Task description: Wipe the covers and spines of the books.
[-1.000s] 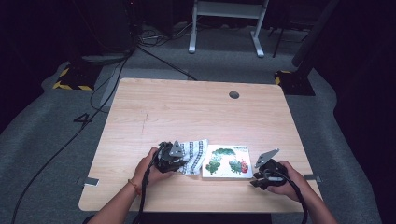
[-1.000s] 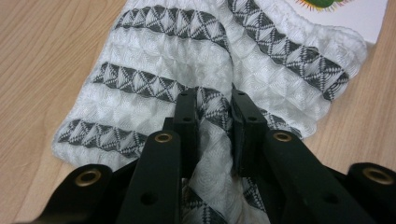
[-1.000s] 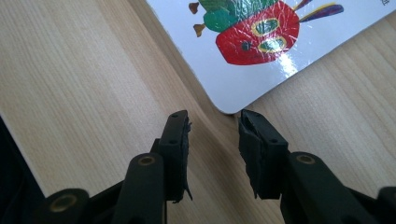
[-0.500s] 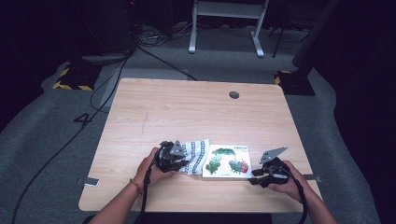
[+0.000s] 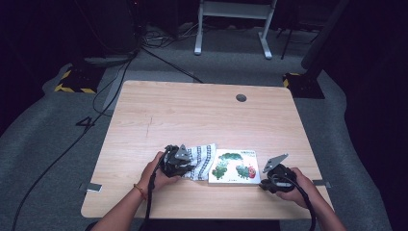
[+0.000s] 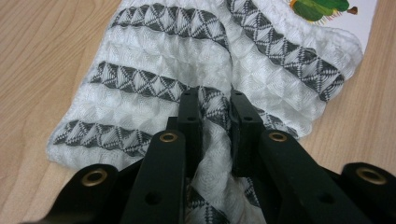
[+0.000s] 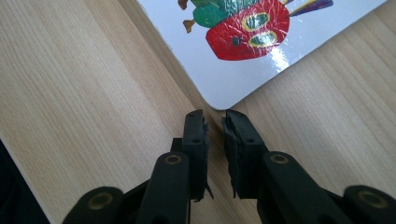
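Two tools, left tool (image 6: pixel 212 100) pinching waffle-weave striped cloth (image 6: pixel 154 60), right tool (image 7: pixel 215 122) nearly closed, empty, beside glossy book (image 7: pixel 224 70)

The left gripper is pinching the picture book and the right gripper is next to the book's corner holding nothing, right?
Not quite. The left gripper is pinching the striped cloth, not the picture book; the left gripper view shows this. The right gripper does sit by the book's corner, holding nothing.

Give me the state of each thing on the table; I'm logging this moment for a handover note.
Cloth: crumpled, one fold pinched, edge overlapping the book.
Book: closed, flat on the table, cover up.
Left gripper: shut on the cloth.
Right gripper: jaws almost together, empty, just short of the book's corner.
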Available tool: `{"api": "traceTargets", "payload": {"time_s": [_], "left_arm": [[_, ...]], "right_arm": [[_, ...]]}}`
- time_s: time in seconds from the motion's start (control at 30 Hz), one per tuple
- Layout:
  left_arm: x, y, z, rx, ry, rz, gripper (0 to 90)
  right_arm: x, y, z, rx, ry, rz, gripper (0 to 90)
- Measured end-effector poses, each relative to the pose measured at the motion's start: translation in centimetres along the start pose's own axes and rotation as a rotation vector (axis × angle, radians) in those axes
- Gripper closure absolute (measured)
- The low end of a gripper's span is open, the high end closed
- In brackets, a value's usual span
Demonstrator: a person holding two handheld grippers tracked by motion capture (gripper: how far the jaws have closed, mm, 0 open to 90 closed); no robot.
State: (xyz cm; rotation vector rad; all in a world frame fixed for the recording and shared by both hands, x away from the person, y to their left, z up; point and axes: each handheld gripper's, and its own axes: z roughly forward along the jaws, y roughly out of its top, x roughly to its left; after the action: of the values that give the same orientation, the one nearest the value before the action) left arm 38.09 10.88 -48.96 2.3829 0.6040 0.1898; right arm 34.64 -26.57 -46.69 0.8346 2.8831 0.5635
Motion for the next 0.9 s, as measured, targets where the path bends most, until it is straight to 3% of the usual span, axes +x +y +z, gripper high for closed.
{"api": "traceTargets", "payload": {"time_s": [0.27,0.37,0.43,0.63,0.77,0.9], "left_arm": [[0.1,0.0,0.0,0.008,-0.003,0.003,79.1],[0.0,0.1,0.0,0.010,0.001,0.009,79.1],[0.1,0.1,0.0,0.009,0.000,0.012,79.1],[0.0,0.1,0.0,0.011,0.003,0.021,79.0],[0.0,0.2,0.0,0.015,0.007,0.030,79.1],[0.0,0.2,0.0,0.015,0.006,0.027,79.1]], "right_arm": [[-0.5,-0.8,0.0,-0.077,0.055,0.023,73.4],[-0.8,-1.0,-0.1,-0.129,0.093,0.037,61.0],[-1.3,-1.0,-0.3,-0.173,0.129,0.076,53.6],[-2.3,-0.8,-0.3,-0.260,0.192,0.147,43.1],[-3.3,-0.3,-0.5,-0.340,0.225,0.221,40.3],[-4.3,0.4,-0.5,-0.376,0.229,0.257,40.7]]}}
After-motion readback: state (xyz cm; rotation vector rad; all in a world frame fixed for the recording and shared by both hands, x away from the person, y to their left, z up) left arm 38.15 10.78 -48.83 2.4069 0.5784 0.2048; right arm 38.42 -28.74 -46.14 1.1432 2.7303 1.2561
